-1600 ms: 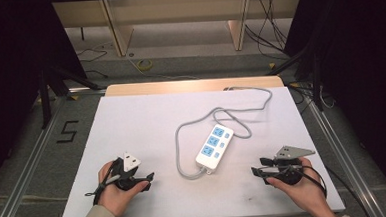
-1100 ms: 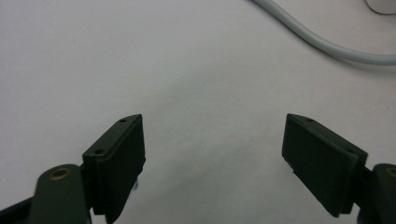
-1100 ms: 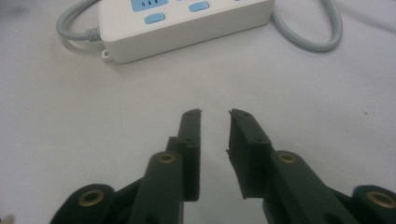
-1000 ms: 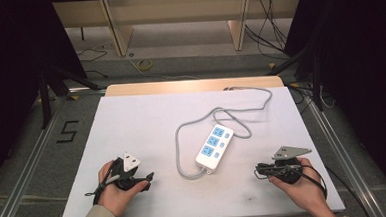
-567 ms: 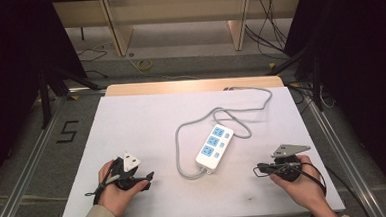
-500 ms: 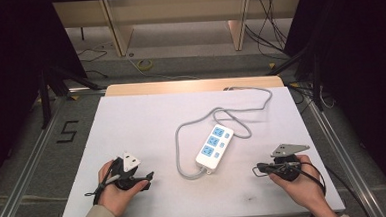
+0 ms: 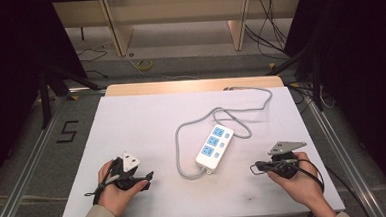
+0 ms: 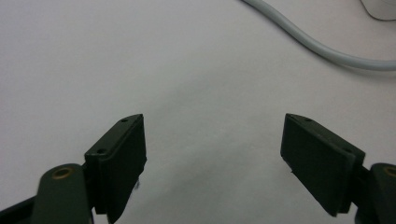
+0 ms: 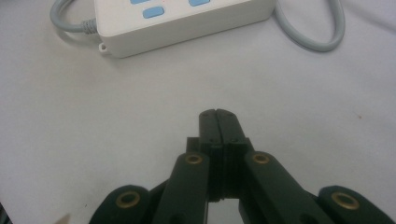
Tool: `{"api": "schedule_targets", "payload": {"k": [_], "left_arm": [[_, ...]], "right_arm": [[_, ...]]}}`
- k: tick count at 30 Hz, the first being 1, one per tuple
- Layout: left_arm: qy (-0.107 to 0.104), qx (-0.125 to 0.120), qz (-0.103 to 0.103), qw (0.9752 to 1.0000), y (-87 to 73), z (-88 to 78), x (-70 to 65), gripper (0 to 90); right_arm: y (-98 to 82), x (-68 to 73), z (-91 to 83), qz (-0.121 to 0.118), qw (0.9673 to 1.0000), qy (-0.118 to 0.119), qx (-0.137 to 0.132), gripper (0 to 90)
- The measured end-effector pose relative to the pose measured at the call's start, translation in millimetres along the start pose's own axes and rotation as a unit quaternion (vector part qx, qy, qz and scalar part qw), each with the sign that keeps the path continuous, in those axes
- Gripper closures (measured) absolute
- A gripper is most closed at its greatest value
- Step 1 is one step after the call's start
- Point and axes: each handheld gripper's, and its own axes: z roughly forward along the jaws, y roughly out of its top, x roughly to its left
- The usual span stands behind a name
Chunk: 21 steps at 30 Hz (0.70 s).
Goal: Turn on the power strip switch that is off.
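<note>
At the bottom of the high view, the left gripper (image 7: 147,177) rests on the white counter (image 7: 146,121) with its fingers (image 8: 122,161) spread wide and empty. At lower right, the right gripper (image 7: 254,167) has just closed its fingers (image 9: 208,128) together on nothing. Beyond both, mid-frame, lies the power strip (image 7: 214,145), its grey cord (image 7: 241,108) looping toward the far edge.

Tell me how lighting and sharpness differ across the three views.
High view: table evenly lit, surroundings dark, power strip reasonably sharp. Left gripper view: soft focus, faint shadow between the open jaws of the left gripper. Right gripper view: right gripper sharp, the strip's near edge softer, no glare.
</note>
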Motion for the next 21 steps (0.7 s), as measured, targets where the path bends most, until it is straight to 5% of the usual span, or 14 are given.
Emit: {"api": "schedule_targets", "payload": {"k": [21], "left_arm": [[0.002,0.000,-0.001,1.0000,-0.2,0.1,0.8,22.3]], "right_arm": [[14.4,1.9,4.1,-0.006,0.9999,0.005,0.015,90.0]]}}
